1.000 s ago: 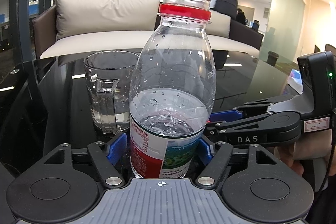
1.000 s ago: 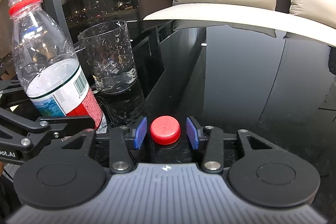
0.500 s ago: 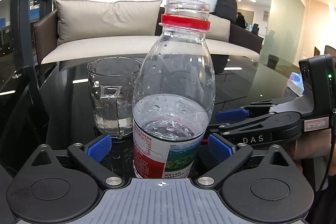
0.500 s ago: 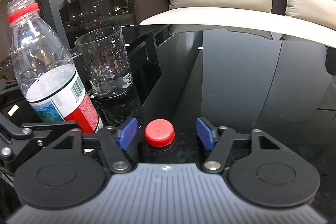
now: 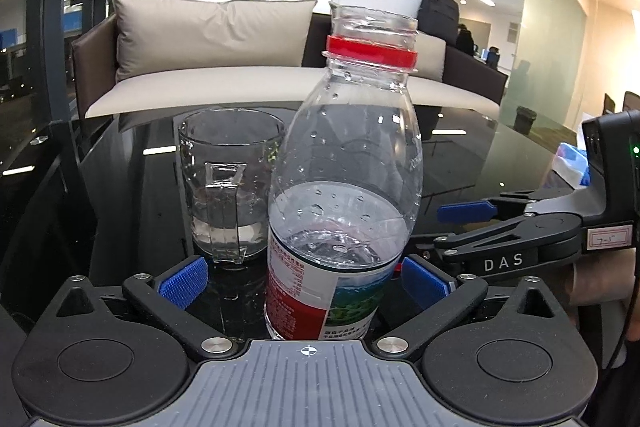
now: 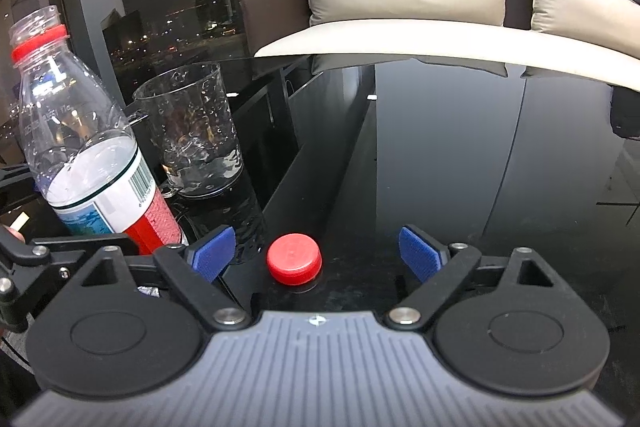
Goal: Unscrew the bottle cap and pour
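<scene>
While both grippers gape, uncapped bottle [image 5: 344, 187] half-full, glass mug [image 5: 230, 187] holding little water.

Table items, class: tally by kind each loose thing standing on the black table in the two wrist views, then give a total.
Plastic bottle: 1
Glass mug: 1
Red cap: 1
Total: 3
</scene>
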Demonstrator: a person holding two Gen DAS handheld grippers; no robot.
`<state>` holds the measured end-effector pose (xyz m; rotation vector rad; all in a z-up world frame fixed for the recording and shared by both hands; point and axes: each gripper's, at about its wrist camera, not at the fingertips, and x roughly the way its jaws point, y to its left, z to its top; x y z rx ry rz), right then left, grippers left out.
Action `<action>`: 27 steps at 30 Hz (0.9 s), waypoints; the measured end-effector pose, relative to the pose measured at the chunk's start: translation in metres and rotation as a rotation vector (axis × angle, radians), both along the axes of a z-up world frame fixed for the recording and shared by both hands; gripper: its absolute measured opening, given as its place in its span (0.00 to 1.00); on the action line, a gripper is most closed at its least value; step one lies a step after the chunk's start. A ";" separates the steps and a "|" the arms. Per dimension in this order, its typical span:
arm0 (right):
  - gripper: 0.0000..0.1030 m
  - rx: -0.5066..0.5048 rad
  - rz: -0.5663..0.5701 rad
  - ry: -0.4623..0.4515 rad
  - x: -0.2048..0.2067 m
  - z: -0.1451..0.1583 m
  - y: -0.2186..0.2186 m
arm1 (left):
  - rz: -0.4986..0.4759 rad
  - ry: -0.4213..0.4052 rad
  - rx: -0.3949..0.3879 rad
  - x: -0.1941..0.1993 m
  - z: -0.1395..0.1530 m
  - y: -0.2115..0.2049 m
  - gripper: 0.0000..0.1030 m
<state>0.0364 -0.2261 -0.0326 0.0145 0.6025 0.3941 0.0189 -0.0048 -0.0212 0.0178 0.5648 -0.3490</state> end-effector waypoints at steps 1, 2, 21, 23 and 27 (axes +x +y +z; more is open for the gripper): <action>0.95 0.000 -0.003 -0.004 -0.001 0.000 0.000 | -0.002 -0.001 0.001 0.000 0.001 0.000 0.99; 0.95 0.001 -0.006 -0.009 -0.002 0.001 0.000 | -0.004 0.000 0.004 0.000 0.001 0.000 0.99; 0.99 0.023 -0.023 -0.018 -0.007 0.004 -0.003 | -0.038 -0.026 0.046 -0.007 0.006 -0.007 0.99; 0.99 0.023 -0.024 -0.019 -0.007 0.004 -0.003 | -0.044 -0.027 0.049 -0.008 0.006 -0.008 0.99; 0.99 0.021 -0.025 -0.019 -0.008 0.004 -0.002 | -0.048 -0.031 0.055 -0.008 0.007 -0.009 0.99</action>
